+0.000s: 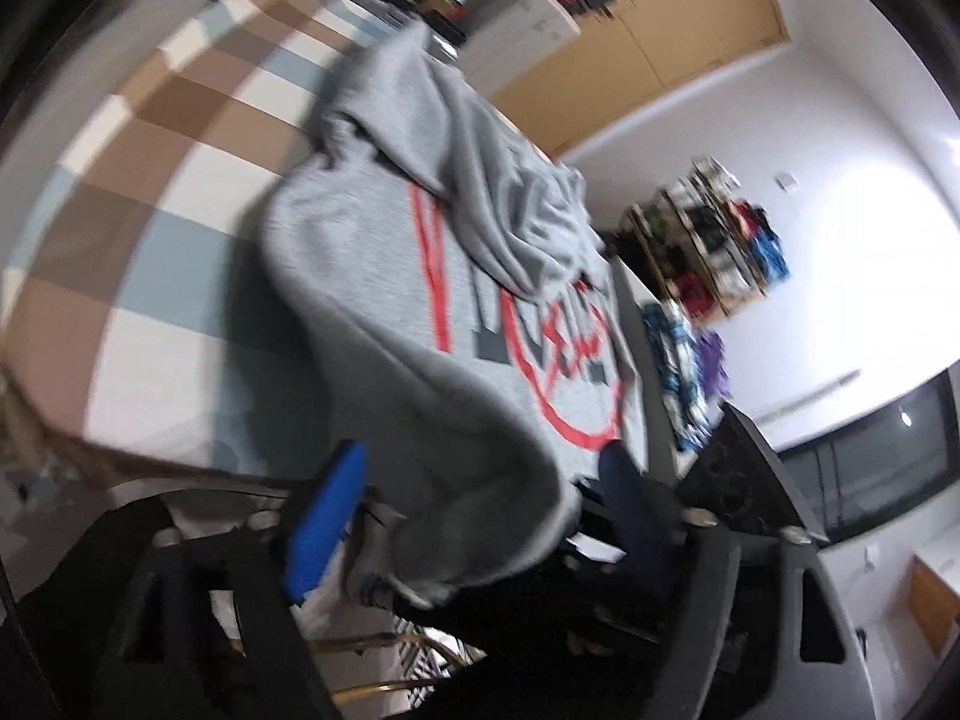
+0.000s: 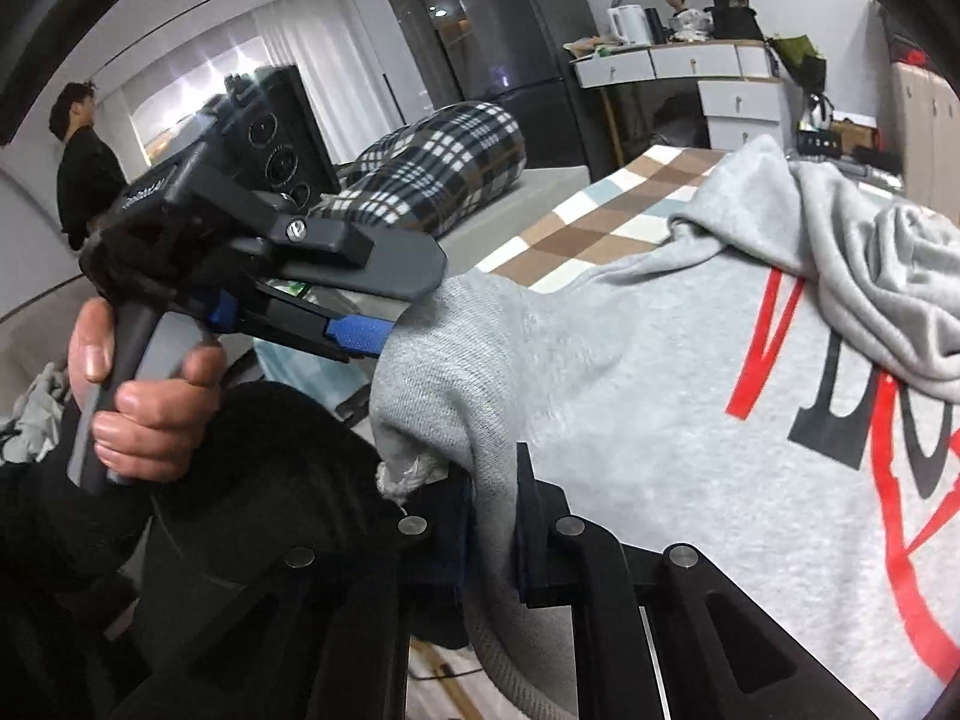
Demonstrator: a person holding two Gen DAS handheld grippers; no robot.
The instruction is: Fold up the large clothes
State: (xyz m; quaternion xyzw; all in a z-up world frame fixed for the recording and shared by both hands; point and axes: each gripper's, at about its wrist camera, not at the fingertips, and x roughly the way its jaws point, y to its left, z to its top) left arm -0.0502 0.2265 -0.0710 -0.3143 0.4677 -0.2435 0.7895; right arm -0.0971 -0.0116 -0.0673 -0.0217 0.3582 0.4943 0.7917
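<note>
Sweatshirt (image 2: pixel 630 372), grey, is spread on the checked bed (image 2: pixel 600 210); its near edge is clamped by the right hand-held gripper (image 2: pixel 492 534) for folding, while the left hand-held gripper (image 1: pixel 474 504) is held open beside that edge

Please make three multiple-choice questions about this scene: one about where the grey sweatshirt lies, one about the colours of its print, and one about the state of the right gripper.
1. Where does the grey sweatshirt lie?
A. on a checked bedcover
B. on a bare floor
C. on a hanger

2. Which colours has its print?
A. green and yellow
B. red and dark grey
C. only blue

3. How is the right gripper?
A. open, away from the cloth
B. shut on a cup
C. shut on the sweatshirt's edge

Answers:
1 A: brown, white and pale blue checks show beneath it.
2 B: red lines cross dark letters.
3 C: the fabric is pinched between its closed jaws.
</note>
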